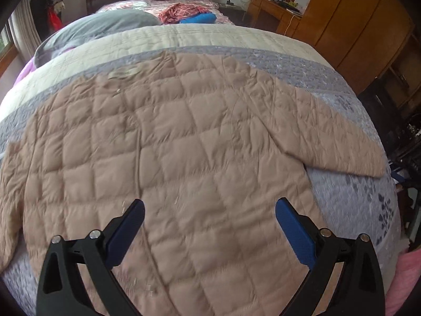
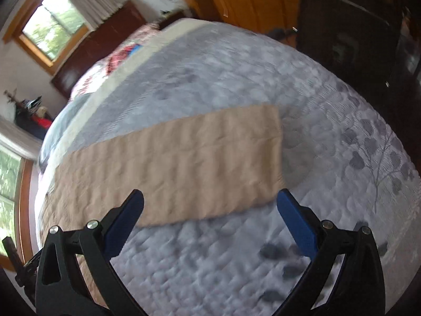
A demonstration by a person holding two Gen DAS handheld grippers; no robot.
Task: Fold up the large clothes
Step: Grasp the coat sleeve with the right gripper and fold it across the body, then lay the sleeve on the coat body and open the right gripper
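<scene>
One garment on hand: a tan quilted jacket (image 1: 168, 152), spread flat and back-up on the bed (image 1: 350, 192), its body lying across the near end of the grey-lilac leaf-print coverlet.

Sleeves: the right sleeve (image 2: 184, 163) lies straight out toward the bed's right edge, its cuff short of that edge with bare coverlet beyond; the other sleeve runs off toward the left edge in the left wrist view, its end out of sight.

Progress: no fold shows anywhere on the jacket. It appears laid out and smoothed only, so sleeves-in and body folds all seem left to do.

Tools: left gripper (image 1: 210, 210), jaws spread wide, empty, hovering over the lower back of the jacket. Right gripper (image 2: 210, 202), jaws likewise spread, empty, poised over the near side of the right sleeve close to the cuff; the view is blurred, so whether a fingertip touches cloth is uncertain.

Open room: broad clear coverlet between the jacket's collar and the cream band farther up the bed. A grey pillow (image 1: 102, 26) and a red and blue bundle of cloth (image 1: 189, 14) sit at the head end, well apart from the jacket. Wooden cabinets (image 1: 350, 18) stand beyond the right edge.
</scene>
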